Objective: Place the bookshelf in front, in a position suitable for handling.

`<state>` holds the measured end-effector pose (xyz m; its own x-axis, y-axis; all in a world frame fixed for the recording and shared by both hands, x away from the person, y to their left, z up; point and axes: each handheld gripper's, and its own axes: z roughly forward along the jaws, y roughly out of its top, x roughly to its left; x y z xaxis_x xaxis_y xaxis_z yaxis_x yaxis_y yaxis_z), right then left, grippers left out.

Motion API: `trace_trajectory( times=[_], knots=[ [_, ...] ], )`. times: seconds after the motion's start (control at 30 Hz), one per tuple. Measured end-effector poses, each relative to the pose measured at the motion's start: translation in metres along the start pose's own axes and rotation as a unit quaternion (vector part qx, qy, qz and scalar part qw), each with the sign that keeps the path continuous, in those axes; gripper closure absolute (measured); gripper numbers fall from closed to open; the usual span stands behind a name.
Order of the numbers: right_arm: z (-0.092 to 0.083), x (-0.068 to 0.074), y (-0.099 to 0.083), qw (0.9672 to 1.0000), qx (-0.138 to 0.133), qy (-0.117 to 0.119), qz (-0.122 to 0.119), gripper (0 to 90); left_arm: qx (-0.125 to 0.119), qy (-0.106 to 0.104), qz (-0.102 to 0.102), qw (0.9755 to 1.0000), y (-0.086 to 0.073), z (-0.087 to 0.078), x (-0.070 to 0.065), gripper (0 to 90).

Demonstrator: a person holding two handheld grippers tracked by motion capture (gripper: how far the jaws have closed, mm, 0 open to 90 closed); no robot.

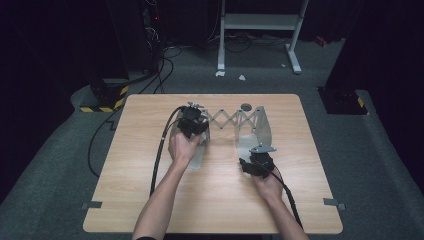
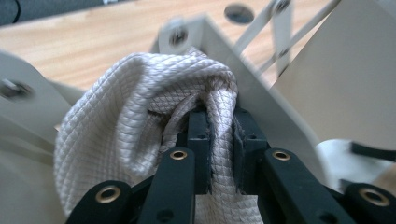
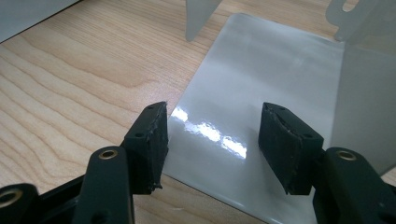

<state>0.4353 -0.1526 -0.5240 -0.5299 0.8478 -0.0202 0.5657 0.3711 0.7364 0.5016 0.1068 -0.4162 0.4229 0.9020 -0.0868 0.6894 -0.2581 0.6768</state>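
The left gripper (image 2: 219,135) is clamped tight on a fold of pale quilted cloth (image 2: 140,116), which bunches up just beyond its jaws against the grey metal rack (image 2: 261,98) at the middle of the far side of the wooden table (image 1: 150,200). To the right and nearer, the right gripper (image 3: 212,140) has its jaws spread wide and holds nothing, poised over the glossy flat base plate (image 3: 261,60) of the rack's right end.

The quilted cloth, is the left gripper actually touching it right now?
Touching. The left gripper view shows the left gripper with both jaws pressed on a fold of the quilted cloth, no gap on either side.
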Motion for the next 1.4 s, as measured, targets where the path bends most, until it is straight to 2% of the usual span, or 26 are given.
trace_trajectory(
  times=[0.17,0.2,0.3,0.43,0.53,0.7,0.77,0.83,0.87,0.93,1.03,1.13,1.23,1.4],
  knots=[
    [0.000,0.000,0.000,1.0000,0.000,0.000,0.000,42.8,0.044,0.010,-0.003,0.9990,-0.011,0.021,0.001,79.2],
    [0.000,0.000,0.000,1.0000,0.000,0.000,0.000,42.8,0.045,0.010,-0.005,0.9989,-0.011,0.022,0.002,79.1],
    [0.000,0.000,0.000,1.0000,0.000,0.000,0.000,42.8,0.029,0.011,-0.008,0.9995,-0.005,0.015,0.002,79.1],
    [0.000,0.000,0.000,1.0000,0.000,0.000,0.000,42.8,0.001,0.019,0.002,0.9998,0.009,-0.003,0.000,79.1],
    [0.000,0.000,0.000,1.0000,0.000,0.001,0.001,42.8,-0.015,0.012,0.002,0.9998,0.021,-0.015,0.002,79.2],
    [0.000,0.000,0.000,1.0000,0.000,0.001,0.000,42.7,-0.030,0.014,-0.003,0.9994,0.026,-0.018,0.005,79.3],
    [0.000,0.000,0.000,1.0000,0.000,0.001,0.001,42.7,-0.021,0.017,0.000,0.9996,0.025,-0.013,0.003,79.3],
    [0.000,0.000,0.000,1.0000,0.000,0.001,0.001,42.7,-0.003,0.023,0.007,0.9997,0.021,-0.005,0.001,79.4],
    [0.000,0.000,0.000,1.0000,0.000,0.001,0.001,42.7,0.012,0.019,0.000,0.9998,0.018,0.001,0.002,79.4],
    [0.000,0.000,0.000,1.0000,0.000,0.001,0.001,42.7,0.025,0.019,-0.004,0.9995,0.012,0.010,0.004,79.2],
    [0.000,0.000,0.000,1.0000,0.000,0.001,0.001,42.7,0.054,0.035,-0.003,0.9979,-0.002,0.026,0.004,79.2],
    [0.000,0.000,0.000,1.0000,0.000,0.002,0.000,42.7,0.066,0.043,-0.009,0.9969,-0.009,0.033,0.003,79.0],
    [0.000,0.000,0.000,1.0000,0.000,0.002,0.001,42.7,0.053,0.049,-0.012,0.9973,-0.006,0.029,0.001,78.6],
    [0.000,0.000,0.000,1.0000,0.000,0.001,0.000,42.7,0.024,0.053,-0.020,0.9981,0.014,0.005,-0.002,77.7]
  ],
)
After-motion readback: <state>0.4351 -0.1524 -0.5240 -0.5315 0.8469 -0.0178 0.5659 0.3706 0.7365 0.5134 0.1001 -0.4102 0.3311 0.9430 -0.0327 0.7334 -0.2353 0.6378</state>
